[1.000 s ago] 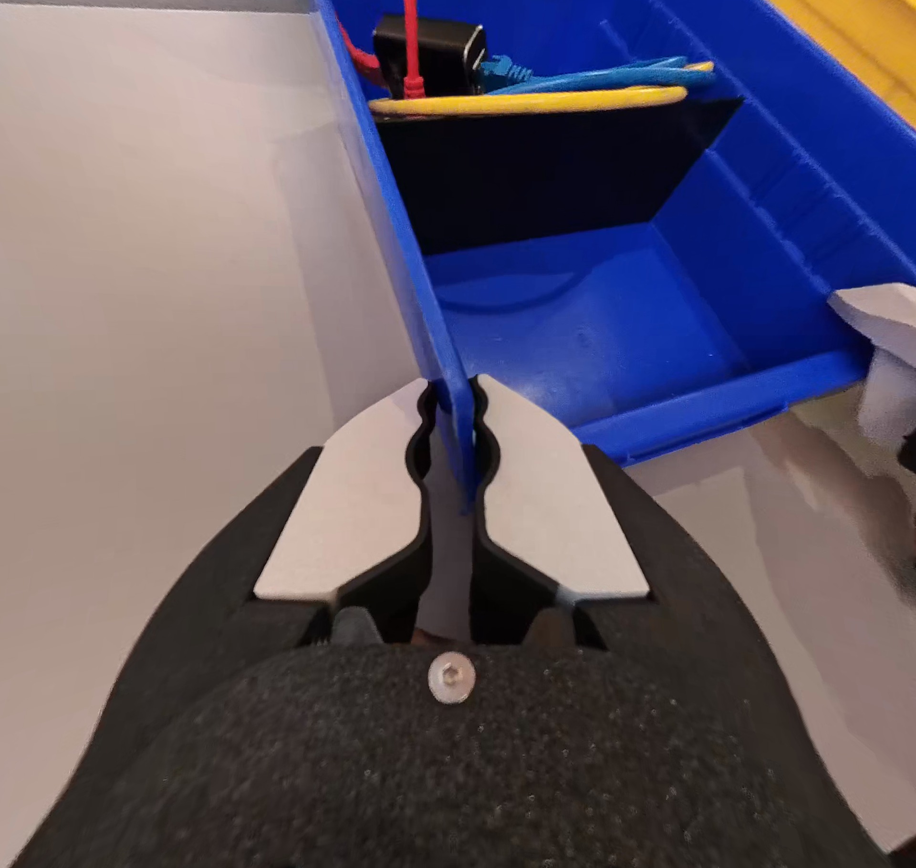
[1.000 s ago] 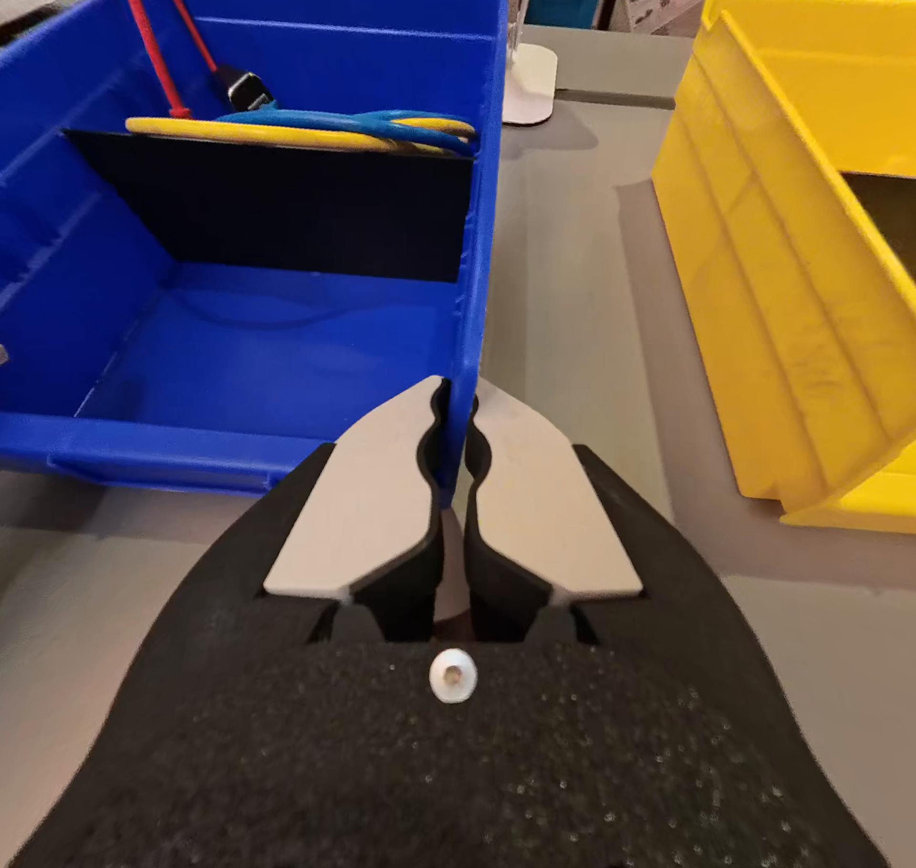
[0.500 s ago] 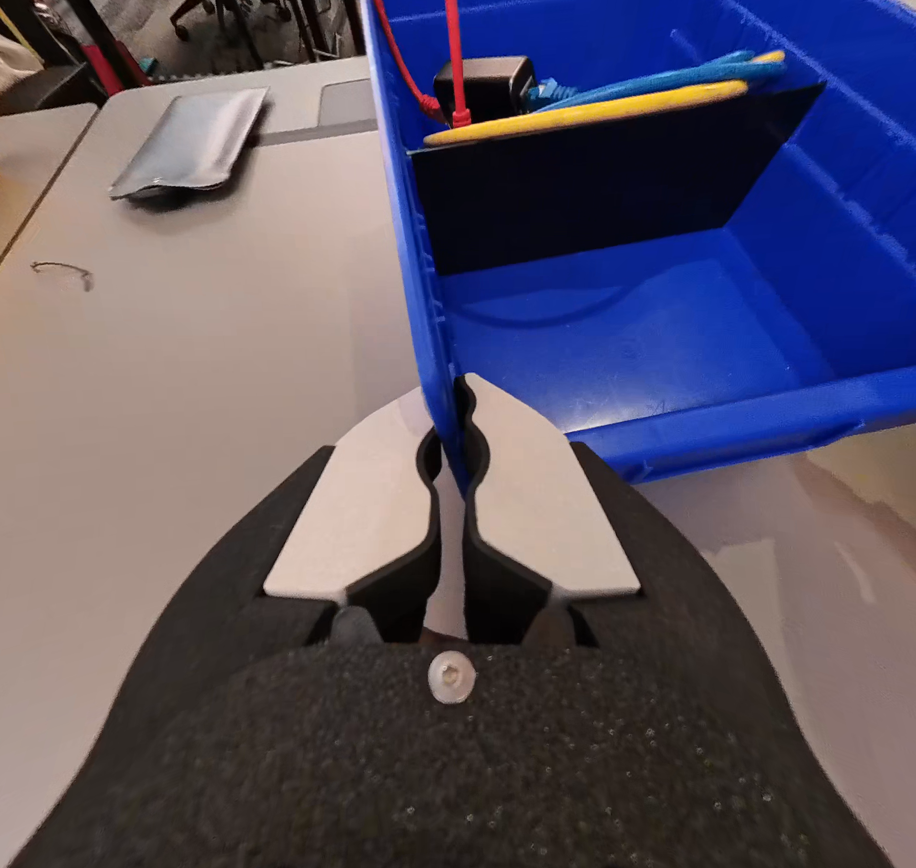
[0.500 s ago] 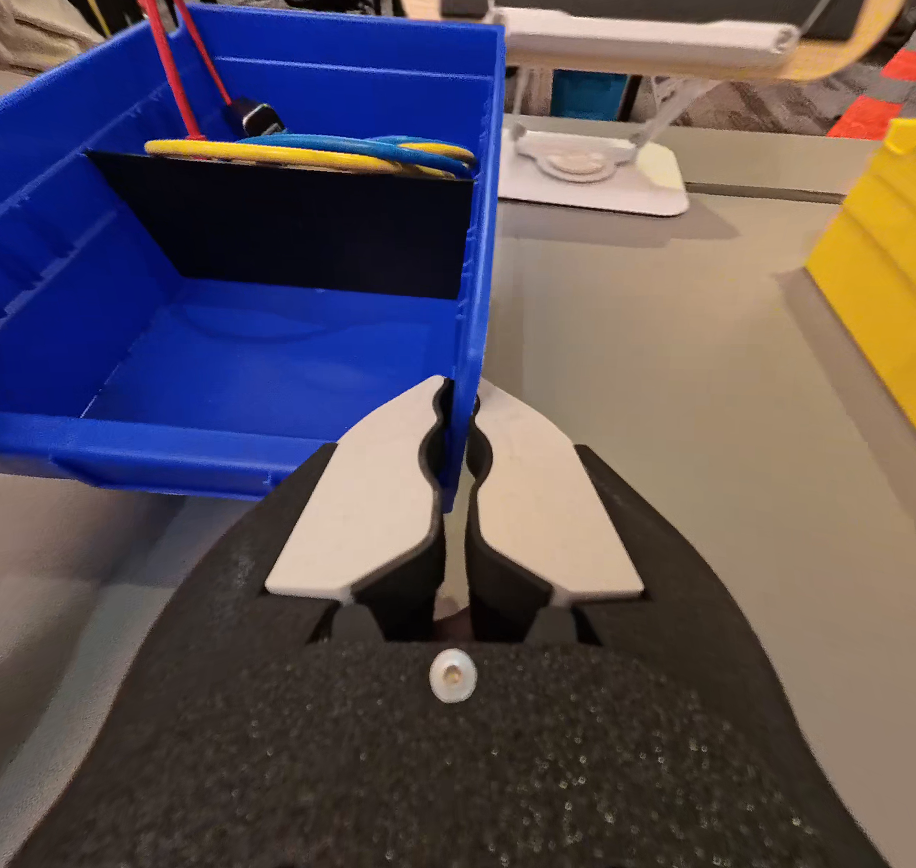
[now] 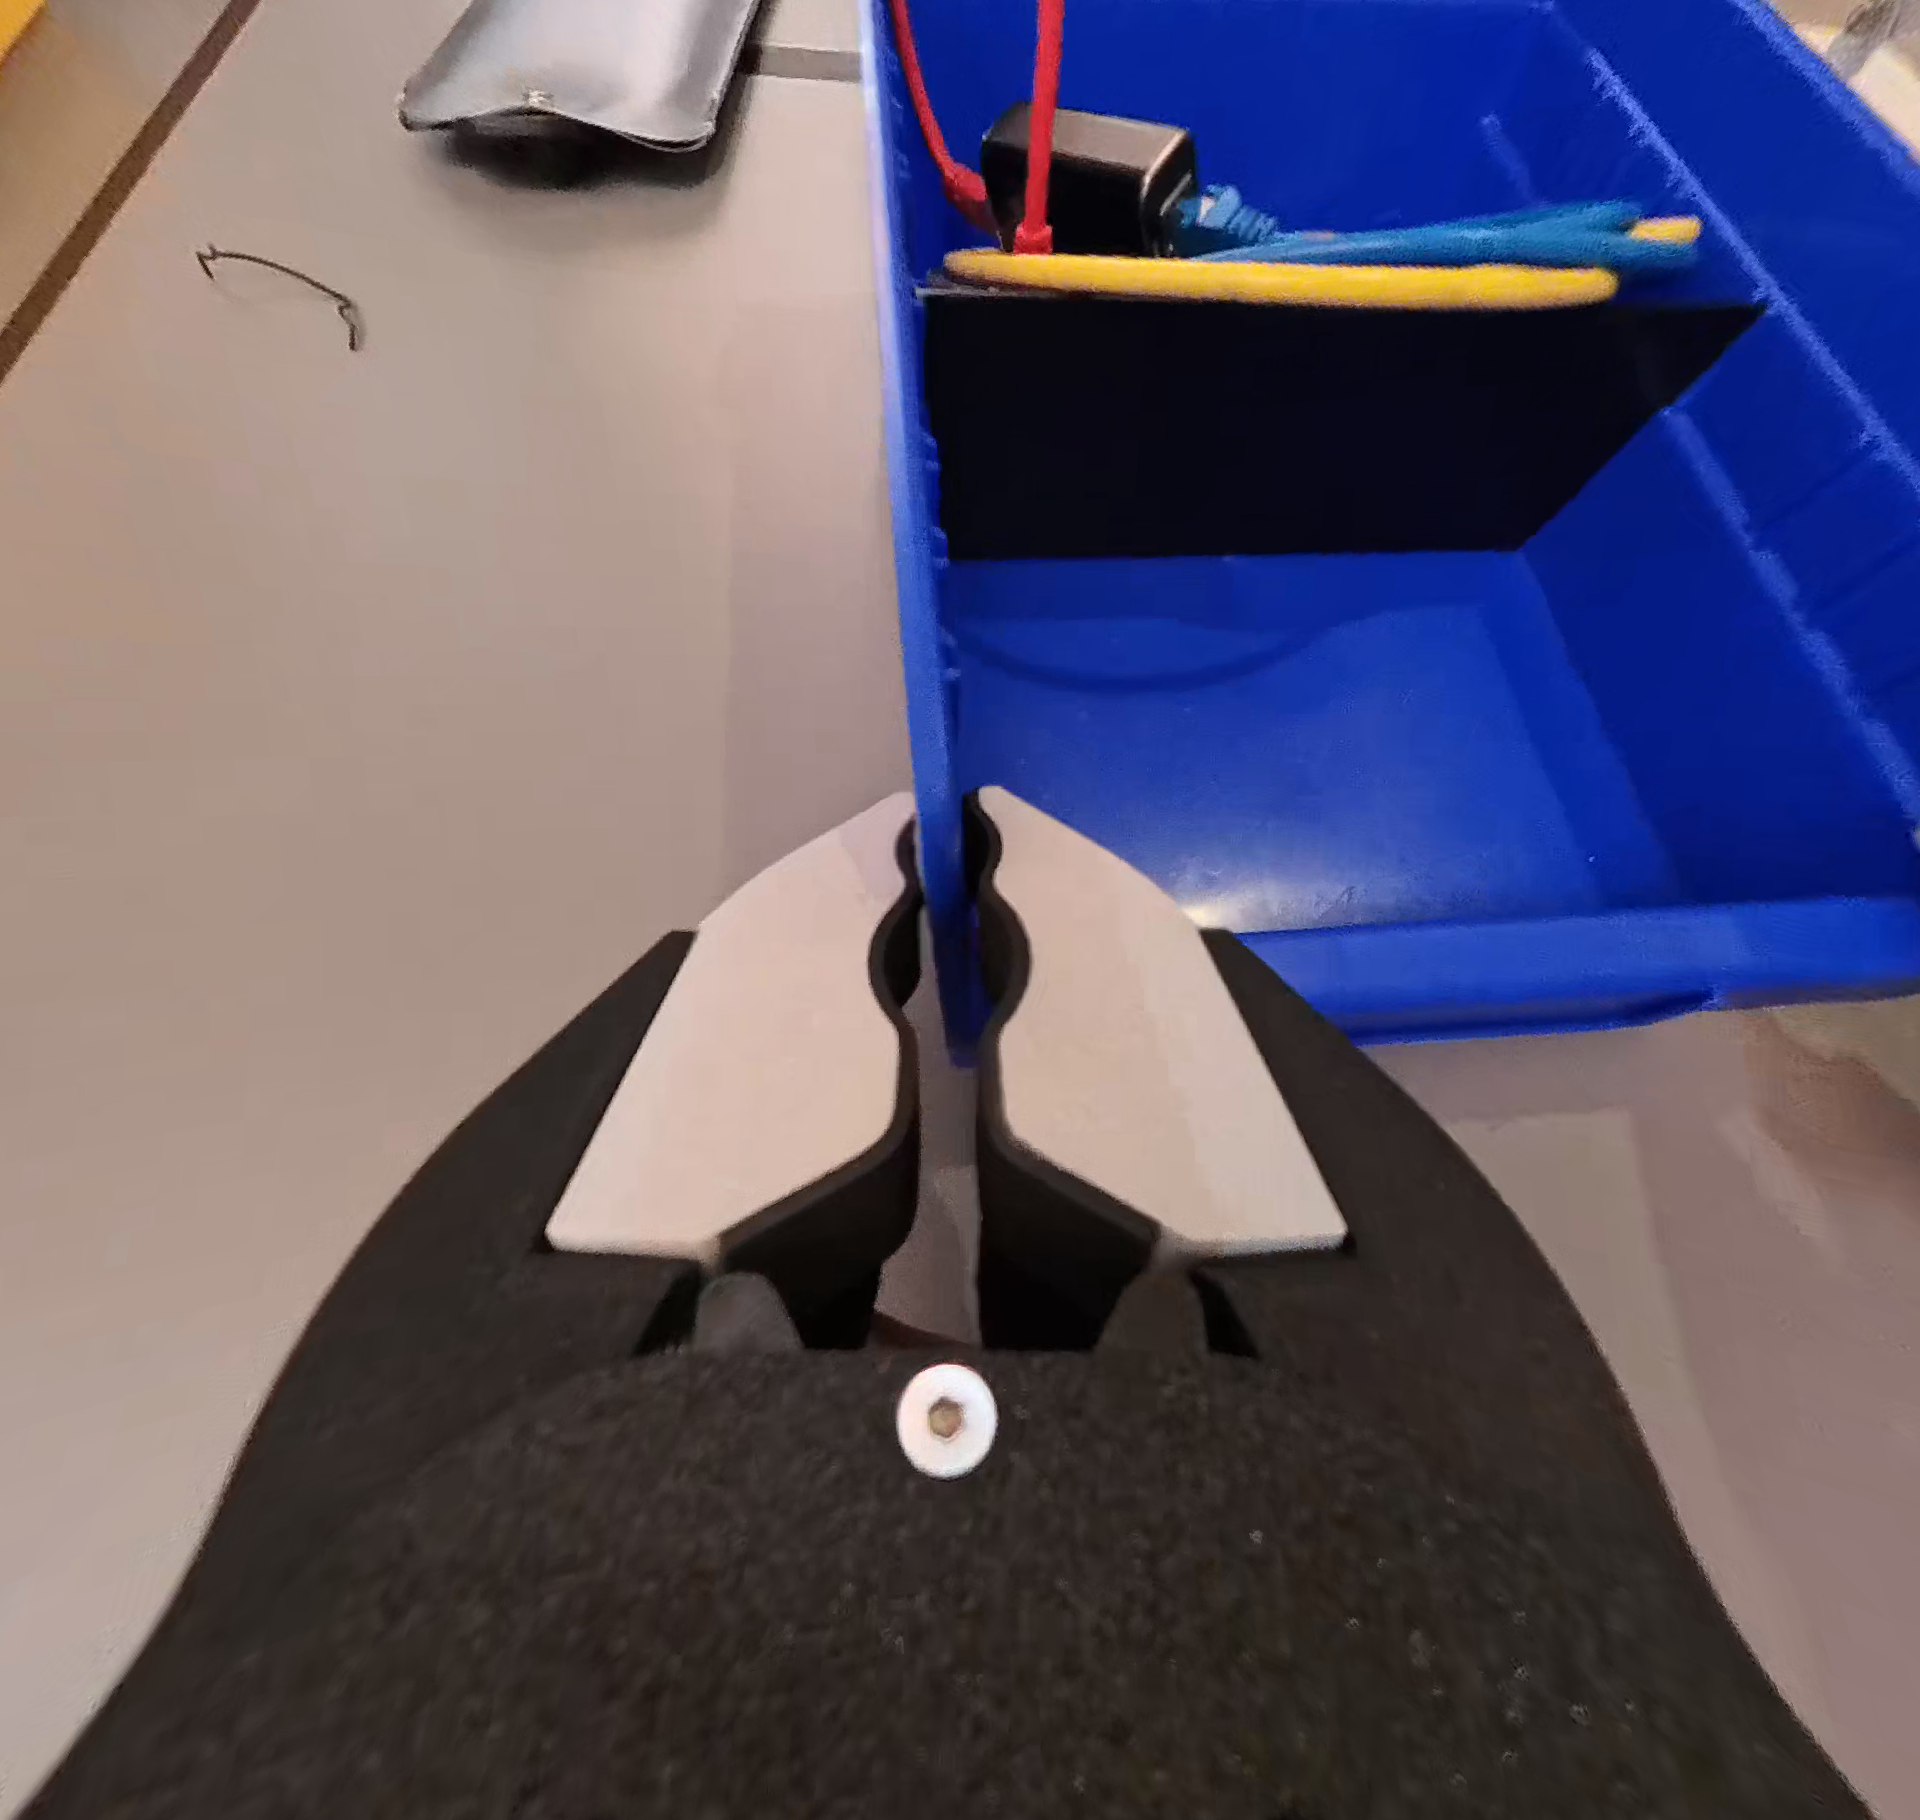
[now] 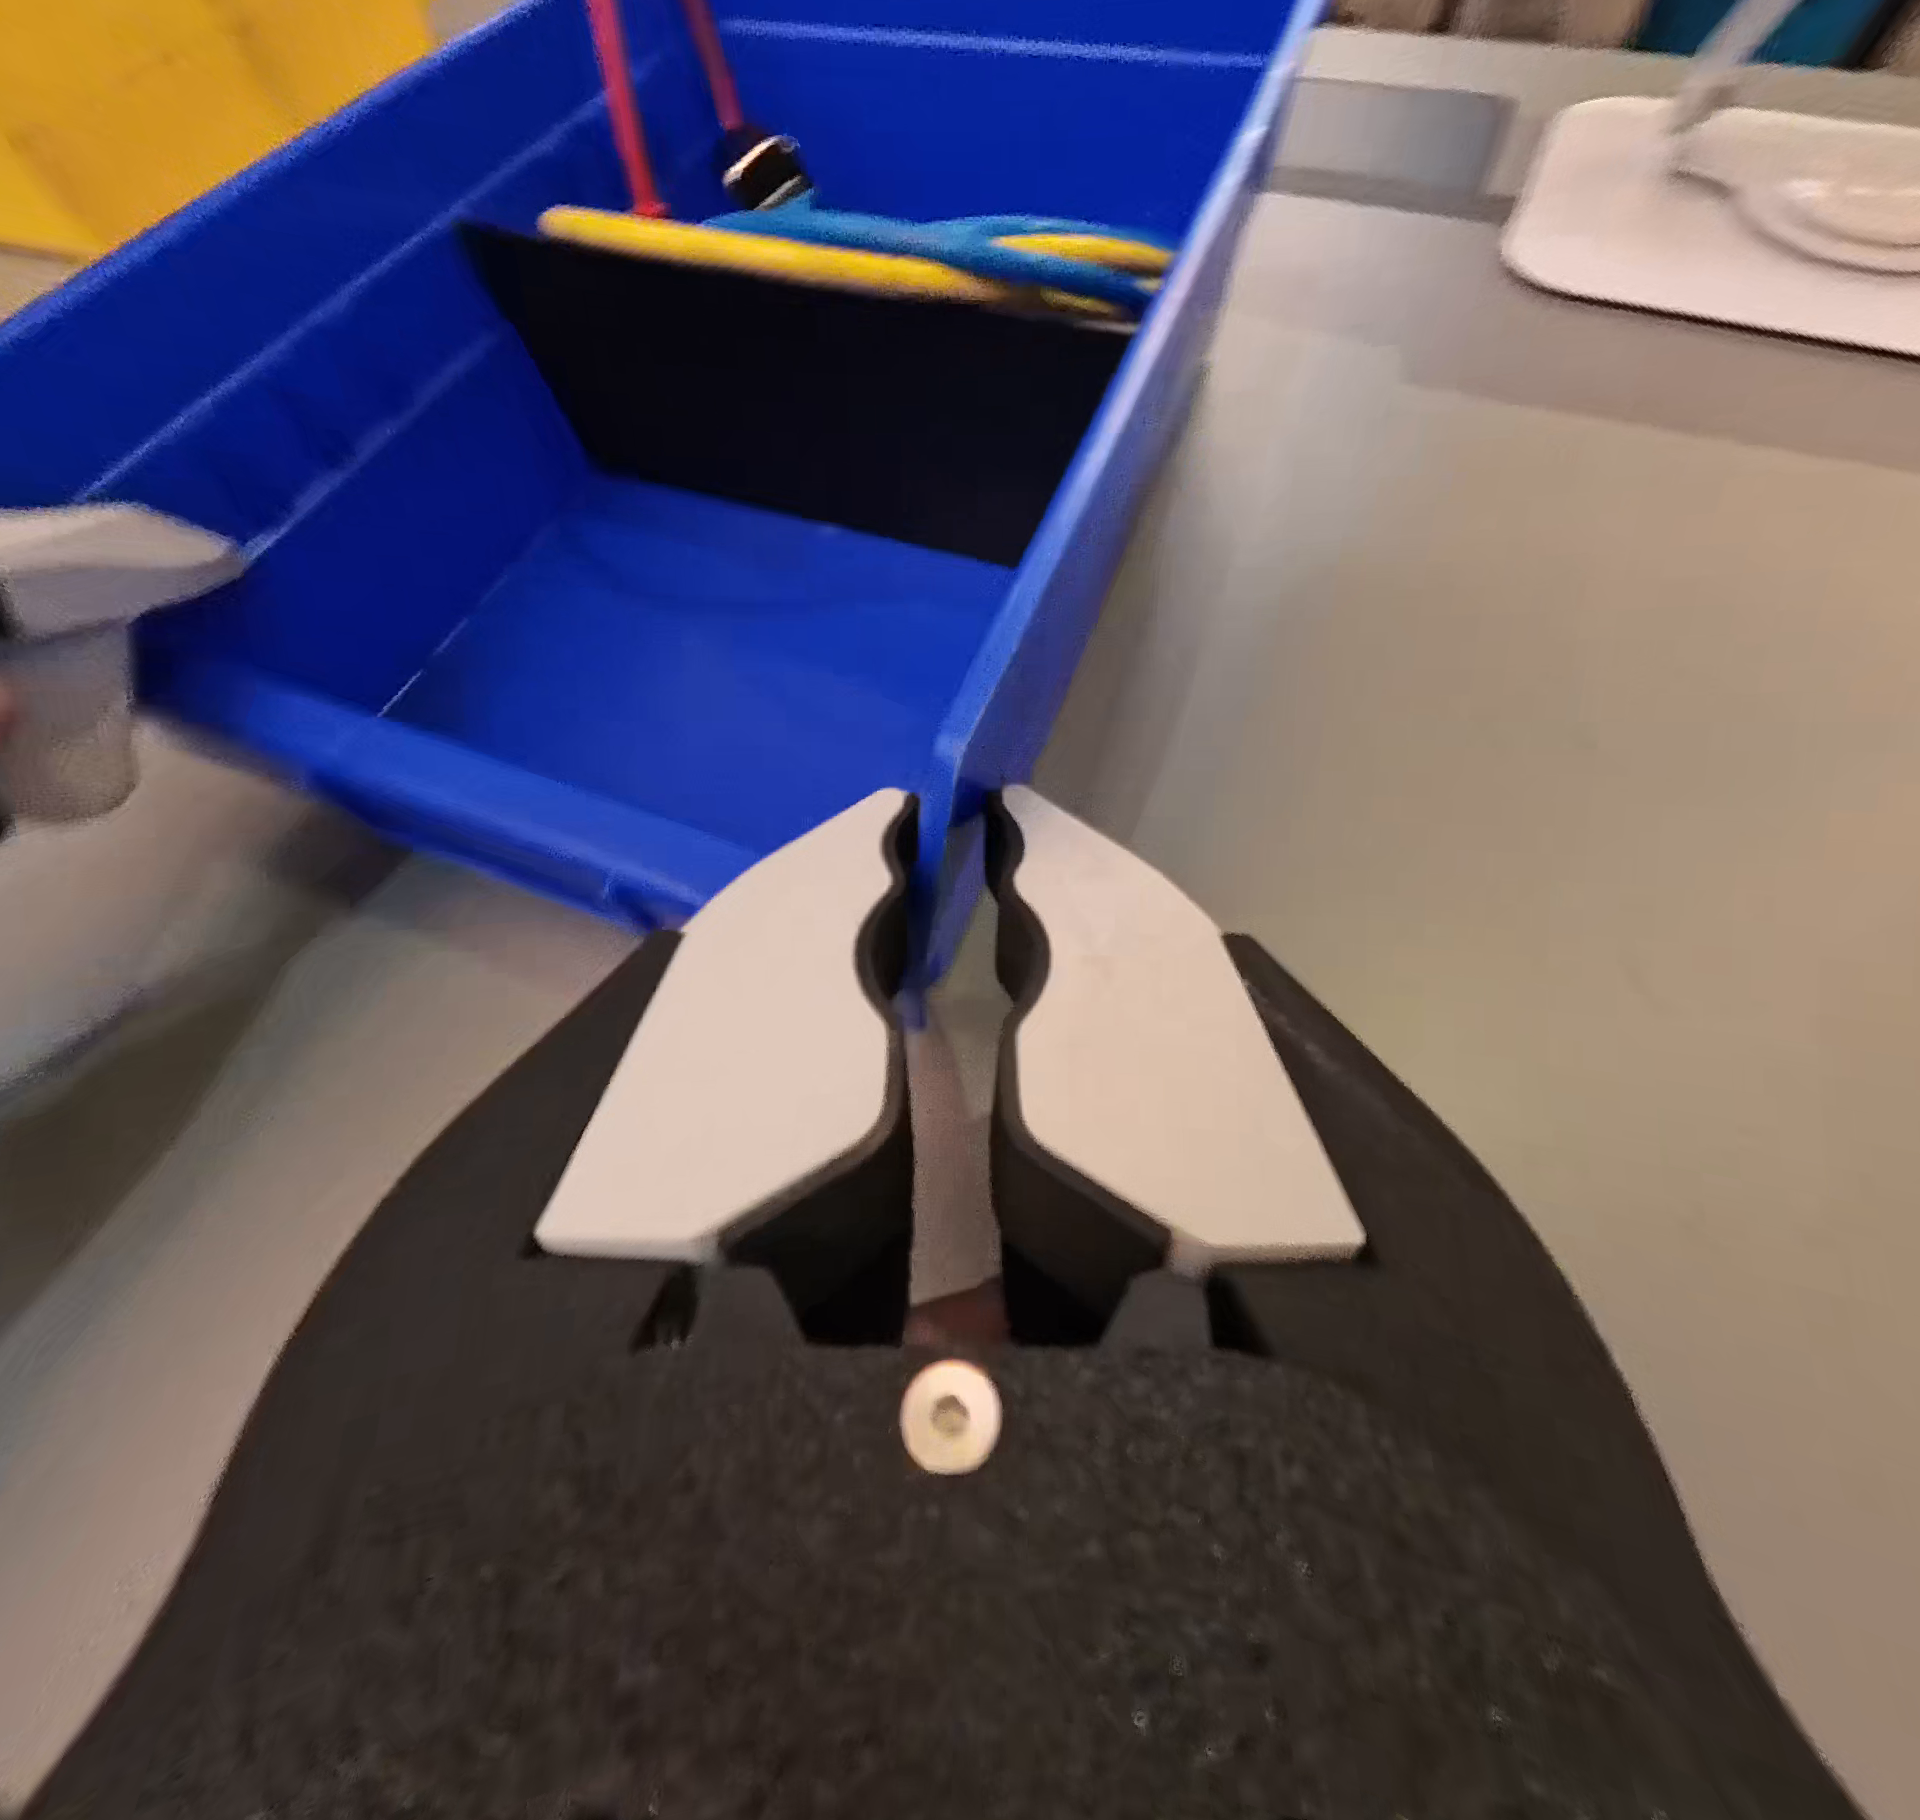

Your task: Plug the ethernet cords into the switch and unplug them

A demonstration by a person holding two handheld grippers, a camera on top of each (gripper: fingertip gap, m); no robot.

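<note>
At opposite near corners of the blue plastic bin (image 5: 1351, 752), left gripper (image 5: 943, 835) and right gripper (image 6: 954, 825) fingers clamp its side walls

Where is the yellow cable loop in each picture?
Left wrist view: the flat yellow cable loop lies upper right, atop the black divider.
Right wrist view: it sits upper middle, blurred.
Shared landmark: the black divider panel inside the blue plastic bin.
</note>
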